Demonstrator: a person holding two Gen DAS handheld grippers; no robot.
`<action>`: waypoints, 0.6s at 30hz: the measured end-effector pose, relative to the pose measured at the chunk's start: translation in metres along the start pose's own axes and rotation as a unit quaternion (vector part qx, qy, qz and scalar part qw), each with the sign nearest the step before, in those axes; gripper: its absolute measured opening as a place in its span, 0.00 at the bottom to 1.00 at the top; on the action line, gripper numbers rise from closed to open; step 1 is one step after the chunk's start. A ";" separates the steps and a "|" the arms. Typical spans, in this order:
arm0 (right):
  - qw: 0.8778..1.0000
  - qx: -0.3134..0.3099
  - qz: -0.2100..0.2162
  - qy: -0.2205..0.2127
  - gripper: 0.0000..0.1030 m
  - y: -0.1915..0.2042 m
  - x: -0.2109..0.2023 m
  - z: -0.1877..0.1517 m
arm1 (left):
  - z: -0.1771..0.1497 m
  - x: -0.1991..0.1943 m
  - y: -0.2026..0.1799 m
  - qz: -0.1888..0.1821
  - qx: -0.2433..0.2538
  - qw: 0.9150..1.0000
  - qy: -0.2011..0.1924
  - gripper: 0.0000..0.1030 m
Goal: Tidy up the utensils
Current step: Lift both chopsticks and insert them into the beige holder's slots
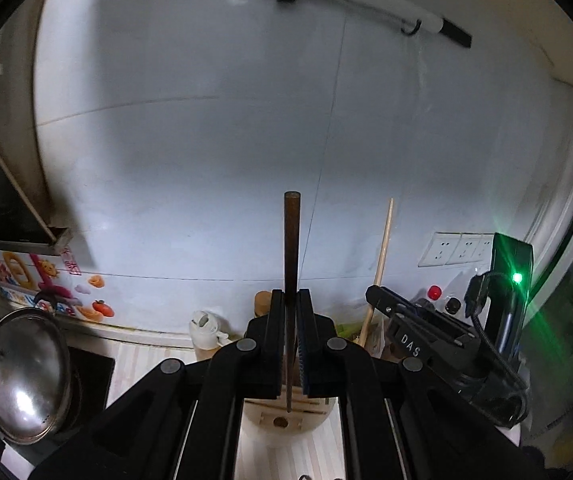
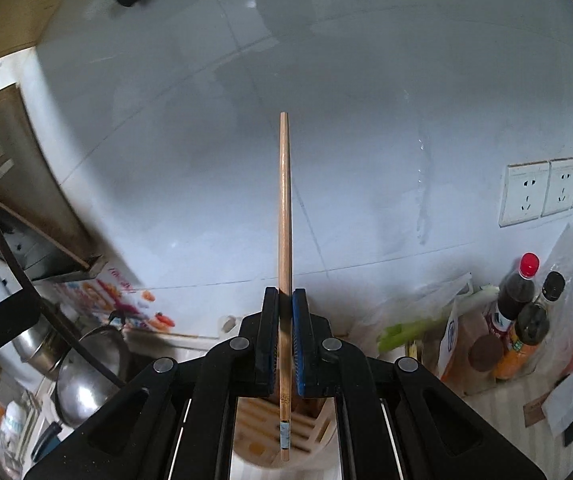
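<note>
**A:** How does the left gripper (image 1: 289,308) sit?

**B:** It is tilted somewhat downward toward the white tiled wall (image 1: 206,140), raised above the table (image 1: 286,452). Its jaws are pressed together on a dark brown chopstick (image 1: 291,248), which stands almost upright between the pads; its blunt end rises well above the fingertips and its lower end hangs over the wooden utensil holder (image 1: 286,416) just below the jaws.

**A:** And the right gripper (image 2: 285,308)?

**B:** Much the same pose, angled down and facing the same wall. It pinches a light wooden chopstick (image 2: 285,200), also close to upright, the thin tip high against the tiles and the patterned lower end pointing down over the slotted holder (image 2: 310,432) beneath.

**A:** Are the two seen together?

**B:** In the left wrist view the right gripper (image 1: 382,300) appears to the right of the left one, near it but apart, with its pale chopstick (image 1: 380,264) slanting up from it. A green light (image 1: 517,278) glows on its body.

**A:** What else stands around?

**B:** A steel pot lid (image 1: 22,376) to the left, three wall sockets (image 2: 550,188) to the right, and below them a red-capped bottle (image 2: 516,292) among other bottles and bags
</note>
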State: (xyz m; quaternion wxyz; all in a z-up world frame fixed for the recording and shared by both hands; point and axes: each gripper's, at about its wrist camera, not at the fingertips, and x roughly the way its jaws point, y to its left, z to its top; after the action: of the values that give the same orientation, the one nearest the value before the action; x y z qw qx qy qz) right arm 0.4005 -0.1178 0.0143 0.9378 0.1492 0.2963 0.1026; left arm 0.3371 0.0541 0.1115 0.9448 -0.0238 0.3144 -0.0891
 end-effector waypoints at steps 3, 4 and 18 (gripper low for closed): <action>1.000 0.009 -0.006 -0.007 0.06 -0.011 0.018 -0.004 | -0.001 0.026 -0.001 -0.008 -0.008 1.000 0.018 0.03; 1.000 0.012 -0.008 -0.010 0.06 -0.013 0.023 -0.005 | -0.004 0.035 -0.002 -0.009 -0.010 1.000 0.025 0.03; 0.999 0.023 -0.014 -0.029 0.06 -0.030 0.071 -0.028 | -0.003 0.091 -0.004 -0.013 -0.021 0.998 0.054 0.03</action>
State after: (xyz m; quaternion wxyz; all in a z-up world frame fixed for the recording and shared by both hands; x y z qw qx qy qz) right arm 0.4440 -0.1201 -0.0553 0.9436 0.1697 0.2735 0.0782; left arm 0.4060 0.0336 0.0555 0.9244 -0.0424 0.3668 -0.0958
